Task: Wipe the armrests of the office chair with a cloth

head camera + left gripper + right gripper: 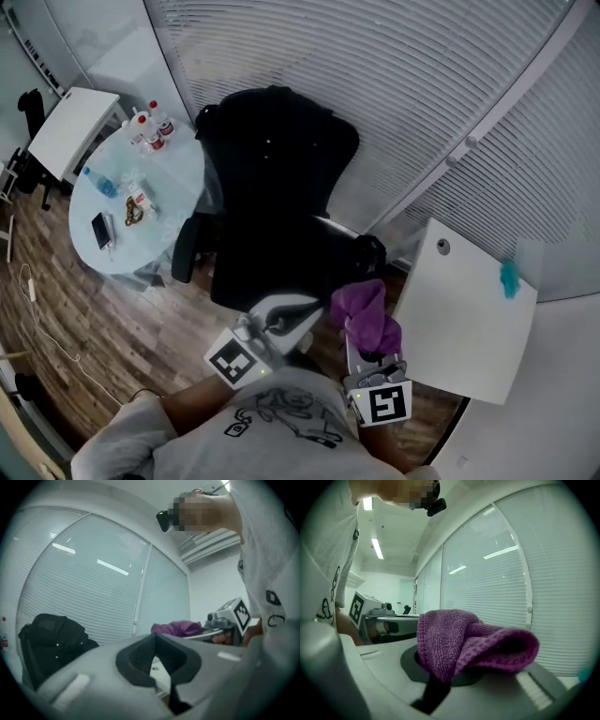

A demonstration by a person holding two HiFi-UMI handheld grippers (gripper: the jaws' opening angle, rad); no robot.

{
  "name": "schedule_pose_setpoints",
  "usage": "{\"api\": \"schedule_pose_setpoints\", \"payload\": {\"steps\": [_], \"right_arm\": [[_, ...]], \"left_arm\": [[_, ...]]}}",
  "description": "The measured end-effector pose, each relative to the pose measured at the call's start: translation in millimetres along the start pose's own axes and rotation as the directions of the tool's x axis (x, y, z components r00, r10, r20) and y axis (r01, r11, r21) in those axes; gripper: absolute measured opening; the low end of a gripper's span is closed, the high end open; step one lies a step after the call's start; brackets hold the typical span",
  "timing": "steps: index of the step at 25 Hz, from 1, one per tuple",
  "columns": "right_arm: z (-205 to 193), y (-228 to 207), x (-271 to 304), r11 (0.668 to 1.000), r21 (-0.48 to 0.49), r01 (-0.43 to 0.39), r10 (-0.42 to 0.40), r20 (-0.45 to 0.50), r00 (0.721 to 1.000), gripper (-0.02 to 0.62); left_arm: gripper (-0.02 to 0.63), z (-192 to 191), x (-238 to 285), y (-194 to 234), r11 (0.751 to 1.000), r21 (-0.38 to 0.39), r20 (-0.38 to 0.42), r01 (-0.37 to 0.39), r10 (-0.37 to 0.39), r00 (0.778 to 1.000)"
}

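The right hand-held gripper [364, 349] was clamped on the crumpled purple microfibre cloth [464, 644], low in front of the black high-backed office chair [272, 187], near one dark armrest [370, 251]. Just beside it, the left hand-held gripper [284, 319] had its jaws together, seemingly on nothing.

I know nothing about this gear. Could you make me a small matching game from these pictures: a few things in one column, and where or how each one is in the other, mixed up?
Things:
1. purple cloth
2. office chair
3. red-capped bottles
4. left gripper

States:
A. standing on the round table
B. jaws together, nothing between them
C. clamped in the right gripper
D. black, in front of the blinds

Pairs: 1-C, 2-D, 3-A, 4-B
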State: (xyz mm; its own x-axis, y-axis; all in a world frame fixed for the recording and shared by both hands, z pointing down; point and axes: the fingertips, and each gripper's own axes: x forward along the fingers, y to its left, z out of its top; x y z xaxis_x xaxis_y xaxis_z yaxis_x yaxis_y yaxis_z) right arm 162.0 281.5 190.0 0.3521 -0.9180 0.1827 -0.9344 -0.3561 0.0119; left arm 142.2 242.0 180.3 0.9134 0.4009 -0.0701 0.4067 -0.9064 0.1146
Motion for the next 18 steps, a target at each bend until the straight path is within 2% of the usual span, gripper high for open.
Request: {"api": "schedule_pose_setpoints", "payload": {"steps": [3, 6, 9, 14, 18], "right_arm": [[-2, 21, 13, 0.996, -0.025, -0.082, 0.082, -0.022, 0.996, 0.032], [3, 45, 29, 0.99, -0.019, -0.142, 0.142, 0.0, 0.99, 0.032], [4, 74, 45, 0.973, -0.031, -0.23, 0.23, -0.001, 0.973, 0.032], [9, 133, 72, 0.915, -0.06, -0.398, 0.399, -0.005, 0.917, 0.032], [12, 186, 93, 0.86, -0.085, -0.502, 0.504, -0.007, 0.864, 0.032]], "left_arm": [[0.002, -5, -21, 12, 0.997, -0.016, -0.006, -0.078, 0.078, 0.997], [0.002, -5, -46, 22, 0.989, -0.01, -0.006, -0.149, 0.149, 0.989], [0.002, -2, -78, 35, 0.97, -0.005, -0.004, -0.244, 0.244, 0.97], [0.002, 7, -144, 50, 0.906, -0.011, 0.005, -0.423, 0.423, 0.906], [0.002, 9, -198, 65, 0.85, 0.013, 0.029, -0.527, 0.527, 0.85]]}}
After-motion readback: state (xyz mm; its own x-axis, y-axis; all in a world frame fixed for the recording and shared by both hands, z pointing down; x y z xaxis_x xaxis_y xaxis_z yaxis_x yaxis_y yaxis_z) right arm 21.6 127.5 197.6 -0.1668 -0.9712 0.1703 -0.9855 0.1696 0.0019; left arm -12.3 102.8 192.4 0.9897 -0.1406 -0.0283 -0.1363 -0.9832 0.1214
